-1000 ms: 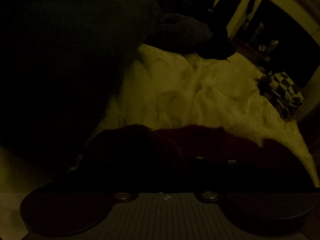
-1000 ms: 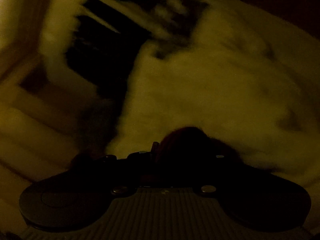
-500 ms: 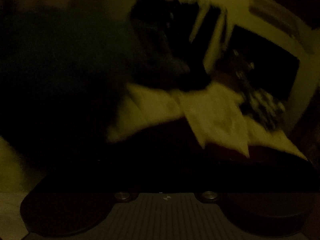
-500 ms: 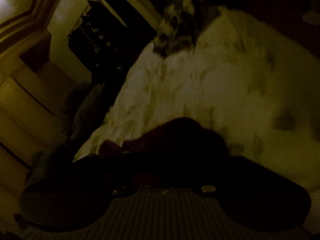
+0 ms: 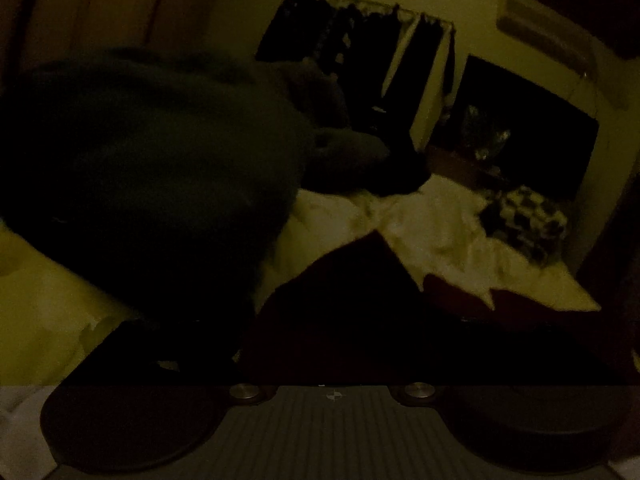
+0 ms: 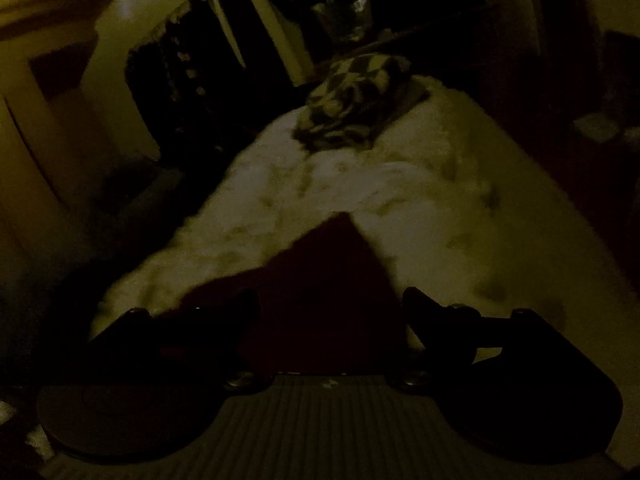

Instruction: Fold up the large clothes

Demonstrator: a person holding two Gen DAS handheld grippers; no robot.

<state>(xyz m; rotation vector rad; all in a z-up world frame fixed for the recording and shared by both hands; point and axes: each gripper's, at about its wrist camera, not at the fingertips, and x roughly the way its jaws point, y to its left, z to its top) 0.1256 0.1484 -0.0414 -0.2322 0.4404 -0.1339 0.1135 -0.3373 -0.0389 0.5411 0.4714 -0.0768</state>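
Note:
The room is very dark. A dark red garment lies on the pale bedspread just ahead of my left gripper, whose fingers are lost in the dark. In the right wrist view the same dark red garment lies as a pointed flap on the bedspread. My right gripper is open, its two fingers spread either side of the cloth, which sits between them.
A black-and-white checkered cloth lies at the far end of the bed, also in the right wrist view. A large dark bulk fills the left of the left wrist view. Dark clothes hang on the far wall.
Both cameras have tilted up and steadied. The right gripper's fingers have spread apart and the red garment now lies as a pointed flap farther out on the bed.

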